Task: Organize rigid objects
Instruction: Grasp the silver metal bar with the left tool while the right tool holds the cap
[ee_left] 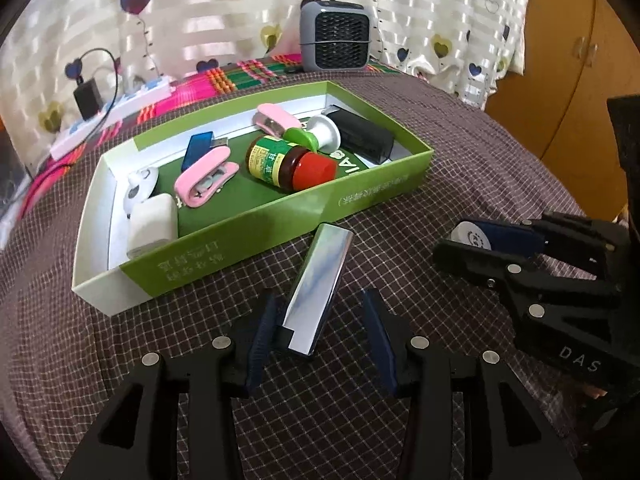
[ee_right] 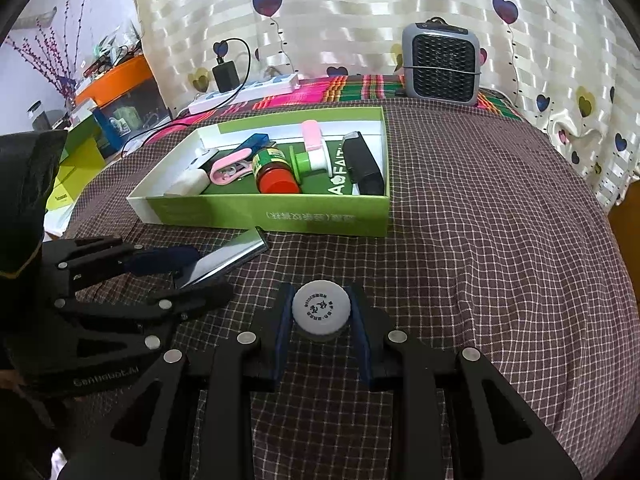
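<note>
Right wrist view: the right gripper (ee_right: 322,322) clamps a white cap (ee_right: 321,307) with unreadable print; the box (ee_right: 280,216) reads "AOFAIT". The left gripper (ee_left: 320,336), marked "DAS", gapes around a silver bar (ee_left: 318,288), gripping nothing.

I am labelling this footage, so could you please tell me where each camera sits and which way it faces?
Left wrist: sits on the left gripper, looking forward along its open fingers at a shiny silver rectangular case and the green cardboard box; the right gripper shows at right.
Right wrist: sits on the right gripper, facing the same box; its fingers flank a white round bottle cap, with the left gripper at left.
Shared: box, silver case, grey mini fan heater.
</note>
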